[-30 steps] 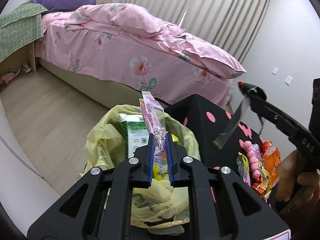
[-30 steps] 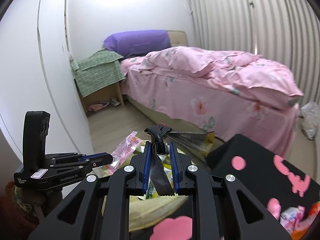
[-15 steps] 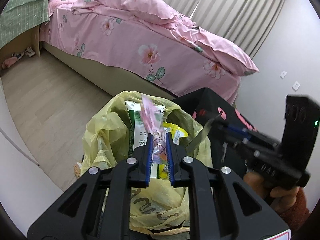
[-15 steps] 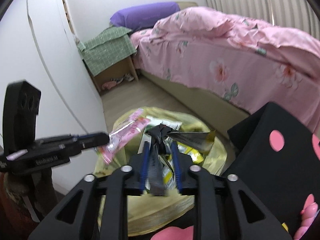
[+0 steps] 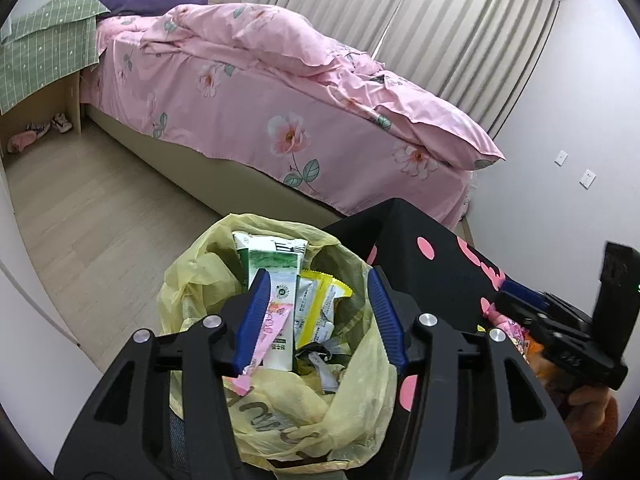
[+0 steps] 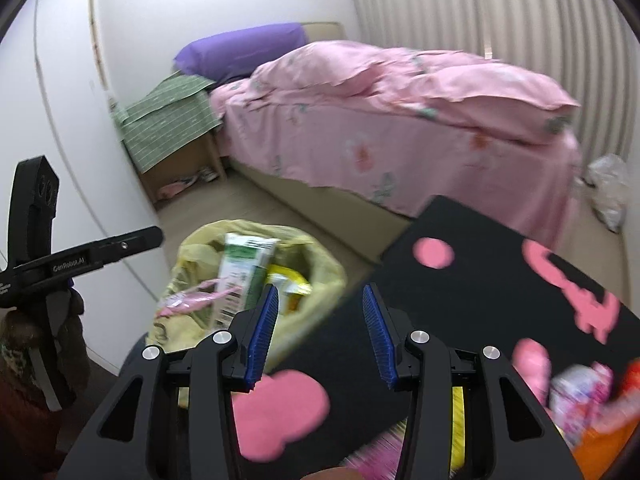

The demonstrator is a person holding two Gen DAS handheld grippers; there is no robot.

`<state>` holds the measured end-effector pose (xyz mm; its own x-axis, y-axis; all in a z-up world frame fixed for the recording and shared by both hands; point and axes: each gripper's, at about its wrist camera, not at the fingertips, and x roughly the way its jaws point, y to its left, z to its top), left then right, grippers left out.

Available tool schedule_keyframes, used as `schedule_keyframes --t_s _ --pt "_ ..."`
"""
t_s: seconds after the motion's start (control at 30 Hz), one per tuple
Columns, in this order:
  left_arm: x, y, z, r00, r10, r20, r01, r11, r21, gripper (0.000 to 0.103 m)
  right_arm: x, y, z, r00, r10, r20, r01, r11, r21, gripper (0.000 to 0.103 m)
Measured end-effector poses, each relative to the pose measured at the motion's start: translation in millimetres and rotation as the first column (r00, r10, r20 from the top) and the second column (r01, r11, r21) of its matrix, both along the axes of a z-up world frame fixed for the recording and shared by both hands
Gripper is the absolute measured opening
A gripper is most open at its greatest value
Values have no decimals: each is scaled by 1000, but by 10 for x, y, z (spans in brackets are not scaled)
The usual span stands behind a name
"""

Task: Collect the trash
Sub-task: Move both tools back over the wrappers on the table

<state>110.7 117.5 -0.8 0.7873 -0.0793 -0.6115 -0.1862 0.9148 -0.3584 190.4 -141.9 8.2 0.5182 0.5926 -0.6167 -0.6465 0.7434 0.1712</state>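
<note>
A yellow trash bag [image 5: 208, 280] stands open on the floor beside a black table [image 5: 432, 236] with pink shapes. It holds a green and white carton [image 5: 276, 264], a yellow wrapper [image 5: 320, 300] and a pink wrapper [image 5: 268, 332] lying by my left finger. My left gripper [image 5: 320, 316] is open and empty, right above the bag mouth. My right gripper [image 6: 318, 332] is open and empty over the table edge [image 6: 480, 240], with the bag [image 6: 192, 248] to its left. More wrappers [image 6: 580, 392] lie on the table at the right.
A bed with pink floral bedding [image 5: 280, 92] fills the back. A bedside stand under a green cloth [image 5: 44, 56] is at the left, with shoes beneath. Wooden floor [image 5: 92, 216] lies between bed and bag. A white wall [image 6: 60, 120] is close on the left.
Both grippers opened. The pink wrapper and the dark wrapper dropped into the bag. The right gripper swung right, toward the table.
</note>
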Motion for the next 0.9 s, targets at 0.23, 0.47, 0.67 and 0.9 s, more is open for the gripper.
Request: schedule_keyframes --t_s 0.23,0.47,0.67,0.9 --pt "-13 -296 90 998 -63 14 63 998 0 54 -318 -889 41 983 -171 64 173 985 -26 42" --pt "135 -1232 -38 930 -367 -23 368 930 8 55 -673 -1725 -71 944 -322 70 325 945 -37 45" --pt "168 -2052 -222 846 -522 -110 531 843 81 55 -1000 -2106 -323 946 -322 35 323 945 -46 58" --pt "123 -2801 -309 705 -696 -132 708 683 181 55 -1199 -2354 -594 916 -401 30 401 908 -121 58"
